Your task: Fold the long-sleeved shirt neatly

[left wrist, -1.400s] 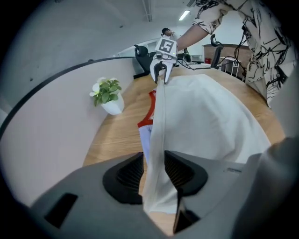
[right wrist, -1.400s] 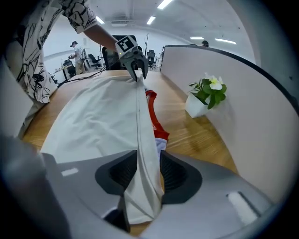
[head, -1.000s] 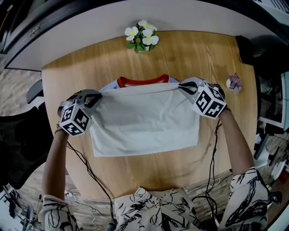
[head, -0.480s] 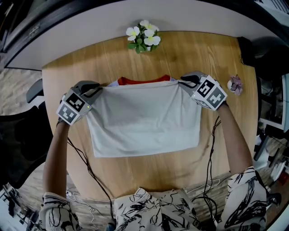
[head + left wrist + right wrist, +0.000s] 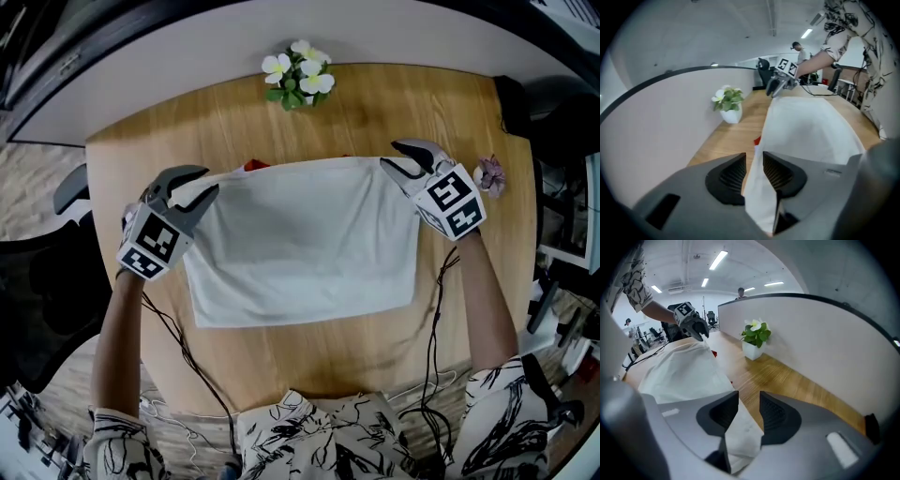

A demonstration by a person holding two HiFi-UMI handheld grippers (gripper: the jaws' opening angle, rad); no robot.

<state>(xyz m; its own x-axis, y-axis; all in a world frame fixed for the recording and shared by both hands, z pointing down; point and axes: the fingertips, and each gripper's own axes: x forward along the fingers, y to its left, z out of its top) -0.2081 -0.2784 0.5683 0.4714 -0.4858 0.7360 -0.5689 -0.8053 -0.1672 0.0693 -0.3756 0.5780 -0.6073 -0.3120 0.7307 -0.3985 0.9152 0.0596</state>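
The left gripper (image 5: 208, 181) has its two dark jaws spread a little, and they have just been opening. In the left gripper view a corner of the pale grey long-sleeved shirt (image 5: 300, 239) hangs loose in the gap, and the jaws no longer squeeze it. The right gripper (image 5: 389, 154) is in the same condition: its jaws stand apart, have just been opening, and hold a slack fold of cloth between them without any pinch.

The two grippers sit at the upper left and upper right corners of the shirt. The shirt lies as a flat folded rectangle in the middle of the head view, on the round wooden table (image 5: 394, 103).

A second ago the red collar (image 5: 251, 166) showed as a wide band above the folded edge. Now this edge reaches further up and only a small red spot is left near the upper left corner. I judge that this fold is laid down and is being released. The corners may shift if the grippers pull away before the cloth slips free.

The white flowers in a small pot (image 5: 296, 73) stand well apart, at the top centre.
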